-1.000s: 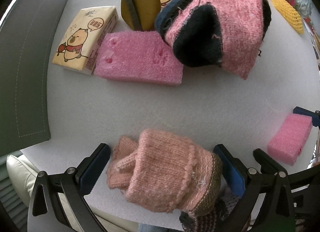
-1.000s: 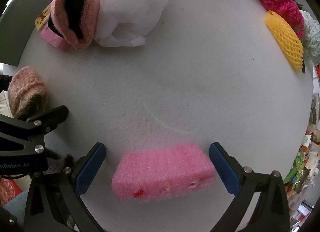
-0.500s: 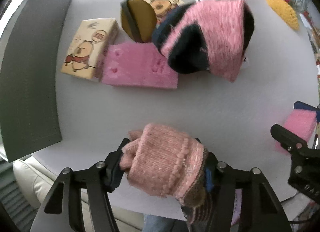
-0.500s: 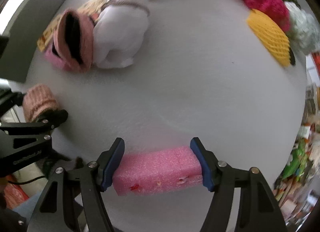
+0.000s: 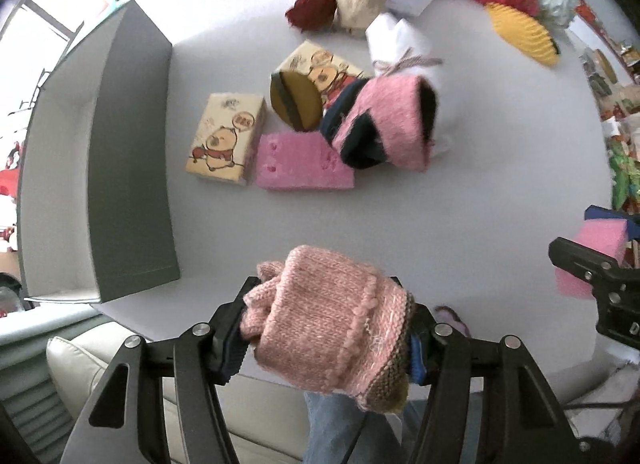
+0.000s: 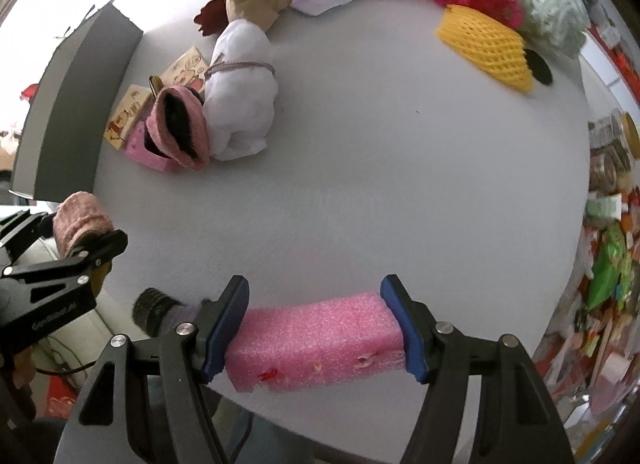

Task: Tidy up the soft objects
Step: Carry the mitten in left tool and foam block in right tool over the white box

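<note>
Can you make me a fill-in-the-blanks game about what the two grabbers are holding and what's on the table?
1. The left gripper is shut on a pink knitted ____.
2. The right gripper squeezes a pink ____ block by its two ends.
3. Another pink foam block lies beside a tissue pack with a cartoon ____ on it.
4. The net sleeve near the table's far edge is ____.

Missing words: glove; foam; bear; yellow

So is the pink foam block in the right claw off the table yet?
Off the table: the foam block hangs clamped in the right claw, past the table edge.
</note>
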The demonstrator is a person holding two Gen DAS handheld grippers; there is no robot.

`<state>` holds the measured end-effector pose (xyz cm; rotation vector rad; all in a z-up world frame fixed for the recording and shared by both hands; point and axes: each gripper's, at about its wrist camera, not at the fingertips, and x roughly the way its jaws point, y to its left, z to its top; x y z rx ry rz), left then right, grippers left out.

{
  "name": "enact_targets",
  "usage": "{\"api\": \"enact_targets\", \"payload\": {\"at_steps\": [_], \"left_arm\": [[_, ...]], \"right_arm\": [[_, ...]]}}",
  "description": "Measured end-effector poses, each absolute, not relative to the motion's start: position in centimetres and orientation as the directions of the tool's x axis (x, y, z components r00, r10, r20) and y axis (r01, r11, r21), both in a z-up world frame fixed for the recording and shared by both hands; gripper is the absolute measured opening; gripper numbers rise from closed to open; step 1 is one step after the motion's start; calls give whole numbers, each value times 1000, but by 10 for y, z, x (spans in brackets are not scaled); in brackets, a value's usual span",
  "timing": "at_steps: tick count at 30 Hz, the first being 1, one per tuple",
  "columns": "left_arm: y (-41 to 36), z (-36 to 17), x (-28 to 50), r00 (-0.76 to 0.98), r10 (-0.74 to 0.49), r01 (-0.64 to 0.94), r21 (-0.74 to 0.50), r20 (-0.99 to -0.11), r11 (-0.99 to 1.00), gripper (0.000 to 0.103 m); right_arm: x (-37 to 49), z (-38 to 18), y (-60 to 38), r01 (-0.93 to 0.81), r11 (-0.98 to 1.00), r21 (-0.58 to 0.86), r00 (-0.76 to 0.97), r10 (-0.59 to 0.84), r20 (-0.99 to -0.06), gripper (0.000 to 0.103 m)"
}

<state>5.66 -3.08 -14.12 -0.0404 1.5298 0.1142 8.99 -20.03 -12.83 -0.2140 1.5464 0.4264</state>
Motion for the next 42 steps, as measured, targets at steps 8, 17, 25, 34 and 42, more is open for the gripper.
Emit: {"api": "enact_targets", "payload": {"at_steps": [8, 17, 25, 34, 42], "left_arm": [[-20, -109, 41, 114, 10, -131, -5, -993, 991, 63], [-3, -61, 10, 206, 31, -190, -9, -978, 982, 63], [4, -49, 6, 247, 67, -211, 14, -967, 977, 63], [2, -42, 5, 267, 89, -207, 33, -960, 978, 63], [21, -23, -1, 300, 122, -216, 58, -946, 975, 63]], "right_arm": [[75, -106, -225, -328, 933, 146, -11, 151, -988, 72], [73, -95, -231, -290, 942, 168, 22, 183, -983, 72], [73, -59, -238, -314, 923, 221, 146, 277, -950, 72], [69, -37, -245, -335, 903, 267, 212, 349, -913, 72], [71, -34, -230, -324, 901, 288, 228, 370, -901, 72]]}}
